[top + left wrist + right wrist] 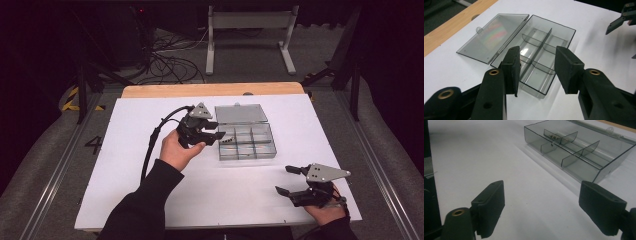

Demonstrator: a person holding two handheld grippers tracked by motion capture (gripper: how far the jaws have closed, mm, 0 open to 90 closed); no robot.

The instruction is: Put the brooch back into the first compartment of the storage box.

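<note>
A smoke-grey clear plastic compartment box (pixel 247 141) lies open near the middle of the white surface (pixel 150 190), its flat lid (pixel 241 113) folded back on the far side toward the strip of bare wood (pixel 210 90) at the surface's far edge. Thin dividers split the tray into a grid of small compartments; in the high view a few small dark pieces (pixel 228 139) sit in a compartment at the tray's left end, too small to make out. The left gripper (pixel 216 130), held in the person's left hand (pixel 176 150), hovers at the left end of the box, its jaws pointing over the tray and standing apart with nothing between them; in the left gripper view the box (pixel 536 53) shows through the gap between the two black pads, which touch nothing. The right gripper (pixel 288 180), held in the right hand (pixel 322 210), is at the near right corner of the surface, well apart from the box, its jaws spread wide and empty. In the right gripper view the box (pixel 579 152) lies ahead and to the right of those jaws. A black cable (pixel 155 135) trails from the left gripper across the surface's left part. Beyond the surface, loose cables (pixel 170 62) lie on the floor beside a grey metal stand (pixel 250 35).
</note>
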